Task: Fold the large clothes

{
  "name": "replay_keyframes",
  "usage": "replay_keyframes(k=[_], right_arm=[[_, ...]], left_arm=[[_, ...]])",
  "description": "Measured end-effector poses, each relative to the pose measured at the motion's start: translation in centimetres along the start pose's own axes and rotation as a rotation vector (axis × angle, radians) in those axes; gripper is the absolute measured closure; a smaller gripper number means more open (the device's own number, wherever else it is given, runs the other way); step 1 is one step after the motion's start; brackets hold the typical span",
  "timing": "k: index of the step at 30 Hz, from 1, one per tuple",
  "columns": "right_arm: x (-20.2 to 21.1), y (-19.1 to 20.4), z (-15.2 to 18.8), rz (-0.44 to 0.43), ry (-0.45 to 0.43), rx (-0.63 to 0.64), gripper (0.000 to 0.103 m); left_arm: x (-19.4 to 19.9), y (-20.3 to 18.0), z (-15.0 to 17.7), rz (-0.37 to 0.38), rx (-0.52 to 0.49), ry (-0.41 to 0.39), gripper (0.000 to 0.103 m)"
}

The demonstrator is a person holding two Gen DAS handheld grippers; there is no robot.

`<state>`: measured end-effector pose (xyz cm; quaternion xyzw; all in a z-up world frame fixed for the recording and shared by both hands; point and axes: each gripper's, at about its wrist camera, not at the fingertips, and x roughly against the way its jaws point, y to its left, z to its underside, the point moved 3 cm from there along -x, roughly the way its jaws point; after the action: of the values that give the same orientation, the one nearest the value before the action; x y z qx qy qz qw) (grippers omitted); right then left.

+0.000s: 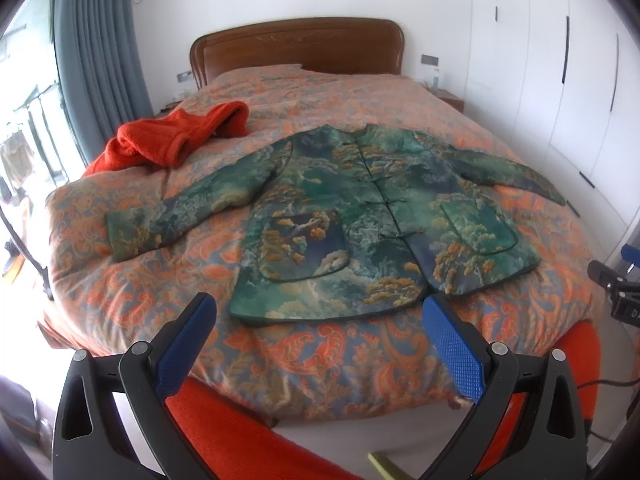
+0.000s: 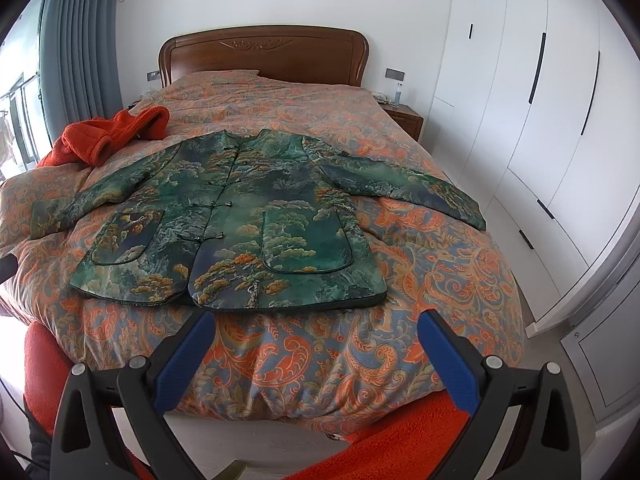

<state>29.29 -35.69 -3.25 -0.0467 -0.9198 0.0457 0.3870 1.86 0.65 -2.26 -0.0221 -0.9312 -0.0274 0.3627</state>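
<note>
Both grippers spread, empty, at bed foot; jacket flat on bed, unfolded.
Left gripper [image 1: 320, 312] & right gripper [image 2: 316, 328] hover short of hem. Jacket [image 2: 240, 216] looks padded, satiny: prob. soft, bulky, slippery; pinch hem corners or cuffs. Beyond: orange fleece [image 1: 168, 140], headboard [image 2: 264, 54].

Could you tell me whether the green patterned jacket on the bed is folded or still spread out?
Spread out: the green jacket lies flat, front up, both sleeves extended sideways on the bedspread.
</note>
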Motion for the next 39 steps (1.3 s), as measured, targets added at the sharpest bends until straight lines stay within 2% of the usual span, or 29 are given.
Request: replay_keyframes(k=[39], right_arm=[[-0.33,0.15,0.03,0.007,-0.003,0.001,0.000]], left_arm=[[-0.18,0.03,-0.11,-0.005,0.001,-0.015,0.000]])
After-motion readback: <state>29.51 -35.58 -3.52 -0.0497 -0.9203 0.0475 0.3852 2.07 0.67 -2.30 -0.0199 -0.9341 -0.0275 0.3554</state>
